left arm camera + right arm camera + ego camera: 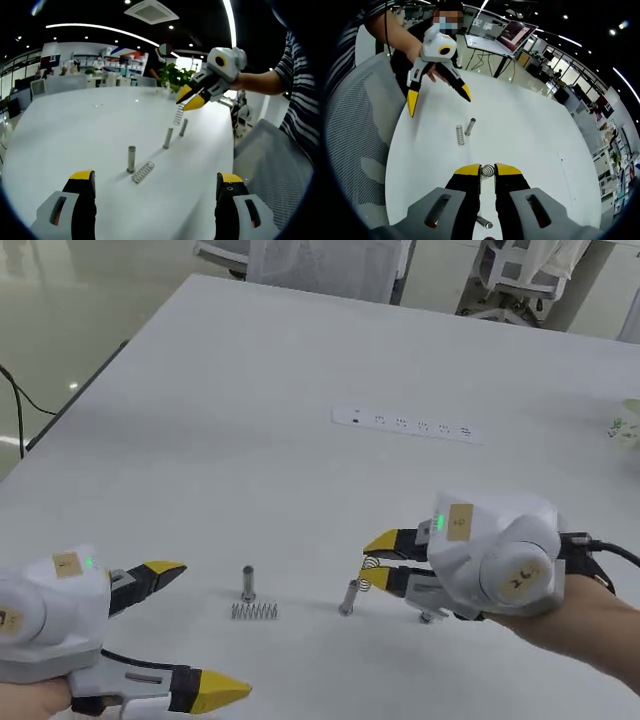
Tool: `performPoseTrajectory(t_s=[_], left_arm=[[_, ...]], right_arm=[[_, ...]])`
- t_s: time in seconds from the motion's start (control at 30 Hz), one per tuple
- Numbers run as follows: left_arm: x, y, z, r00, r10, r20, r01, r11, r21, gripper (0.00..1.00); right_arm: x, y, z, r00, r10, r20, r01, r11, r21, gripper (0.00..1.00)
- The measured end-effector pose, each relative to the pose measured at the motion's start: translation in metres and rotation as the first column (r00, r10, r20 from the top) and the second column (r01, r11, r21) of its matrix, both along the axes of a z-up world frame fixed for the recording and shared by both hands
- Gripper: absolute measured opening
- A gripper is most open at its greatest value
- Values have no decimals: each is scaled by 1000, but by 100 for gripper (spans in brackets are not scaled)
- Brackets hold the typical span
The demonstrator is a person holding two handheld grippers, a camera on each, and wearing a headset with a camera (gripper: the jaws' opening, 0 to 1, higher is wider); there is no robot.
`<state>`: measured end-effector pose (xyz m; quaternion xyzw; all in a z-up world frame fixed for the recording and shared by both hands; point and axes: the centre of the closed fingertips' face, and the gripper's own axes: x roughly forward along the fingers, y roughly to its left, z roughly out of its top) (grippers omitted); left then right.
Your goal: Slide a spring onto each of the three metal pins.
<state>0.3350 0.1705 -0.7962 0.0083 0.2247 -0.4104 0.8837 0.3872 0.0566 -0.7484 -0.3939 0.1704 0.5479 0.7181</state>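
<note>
Right gripper clamped on a spring by the middle pin; left gripper wide open.
Right gripper [381, 559] pinches a held spring [367, 575] by its upper end between the yellow tips. The coil hangs just beside the top of the middle pin [348, 597]; I cannot tell if they touch. A third pin [427, 617] sits partly hidden beneath that gripper. Further left on the white desk [250, 440], the left pin [248, 583] stands upright, with a loose spring [254, 611] lying just in front of it. Left gripper [193, 630] hovers near, jaws spread, holding nothing. A power strip [408, 425] lies well beyond.
</note>
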Motion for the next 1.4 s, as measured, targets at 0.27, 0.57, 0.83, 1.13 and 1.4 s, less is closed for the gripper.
performPoseTrajectory(t_s=[0.27,0.57,0.83,1.13,1.4], left_arm=[[1,1,-1,1000,6,-1,-6,1000,-5,98],[3,0,-1,1000,18,-5,-18,1000,-19,97],[3,0,-4,1000,20,-9,-20,1000,-21,97],[3,3,-7,1000,24,-15,-25,999,-21,96],[3,0,-6,1000,25,-11,-25,999,-29,96]], right_arm=[[6,4,-2,1000,-12,-19,13,1000,9,7],[7,3,-5,999,-22,-29,22,1000,14,7],[8,4,-15,999,-17,-34,17,1000,-1,7],[10,5,-27,998,-27,-54,27,1000,-14,7],[12,4,-52,996,-29,-79,25,998,-60,7]])
